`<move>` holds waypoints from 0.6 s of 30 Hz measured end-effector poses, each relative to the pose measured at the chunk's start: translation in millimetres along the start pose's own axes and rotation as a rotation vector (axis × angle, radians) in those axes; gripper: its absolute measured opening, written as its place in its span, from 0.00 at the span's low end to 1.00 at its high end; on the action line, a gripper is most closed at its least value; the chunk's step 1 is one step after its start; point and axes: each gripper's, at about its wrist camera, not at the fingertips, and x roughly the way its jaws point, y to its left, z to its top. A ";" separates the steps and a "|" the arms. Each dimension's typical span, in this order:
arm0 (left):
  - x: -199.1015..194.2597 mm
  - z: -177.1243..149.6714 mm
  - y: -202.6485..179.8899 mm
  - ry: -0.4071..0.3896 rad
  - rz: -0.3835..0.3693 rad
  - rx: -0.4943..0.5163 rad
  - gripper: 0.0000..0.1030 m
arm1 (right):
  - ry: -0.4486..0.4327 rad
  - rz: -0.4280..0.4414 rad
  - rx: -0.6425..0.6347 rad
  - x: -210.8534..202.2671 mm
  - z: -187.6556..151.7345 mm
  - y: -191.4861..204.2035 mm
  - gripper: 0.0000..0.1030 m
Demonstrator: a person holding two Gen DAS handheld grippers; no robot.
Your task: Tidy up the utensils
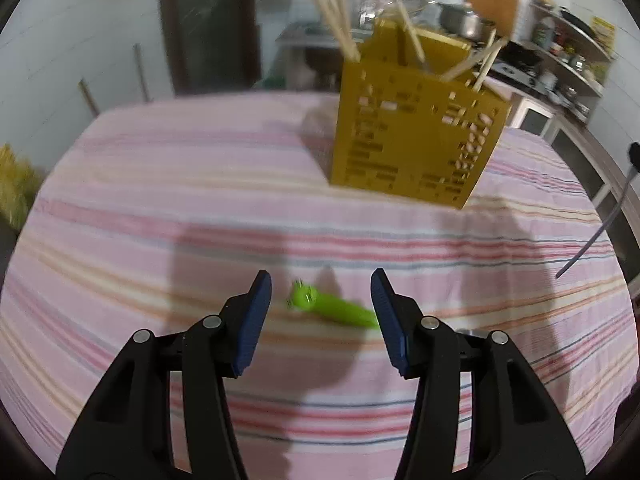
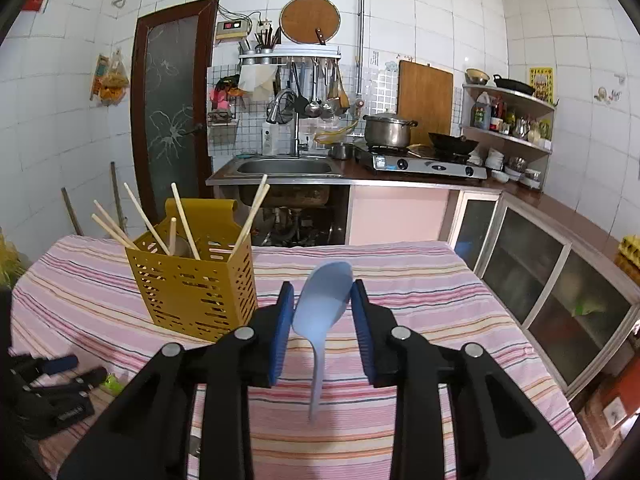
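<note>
Right wrist view is showing the pale blue spoon sitting bowl-up between the pads of the right hand-held gripper, which is clamping it above the striped table. The yellow utensil holder, already holding chopsticks, is standing to the left; tipping the handle down over an open compartment looks wise. The left hand-held gripper is hanging with its fingers apart over a green utensil lying on the table.
</note>
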 end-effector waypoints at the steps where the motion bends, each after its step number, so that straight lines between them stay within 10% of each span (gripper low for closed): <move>1: 3.0 -5.0 -2.8 0.012 0.019 -0.019 0.49 | 0.001 0.009 0.007 0.4 -1.6 -3.9 0.27; 5: 15.9 -12.7 -16.7 0.024 0.094 -0.095 0.49 | 0.027 0.050 0.015 5.5 -9.6 -16.3 0.10; 13: 40.9 -13.7 -11.2 0.073 0.148 -0.273 0.53 | 0.130 0.097 0.081 2.4 -42.6 -73.4 0.14; 15: 45.3 -14.2 -7.7 0.080 0.145 -0.295 0.58 | 0.166 0.074 0.086 2.0 -57.1 -84.8 0.64; 18: 53.6 -13.0 -5.2 0.086 0.149 -0.299 0.59 | 0.189 0.040 0.094 -2.3 -80.4 -97.7 0.72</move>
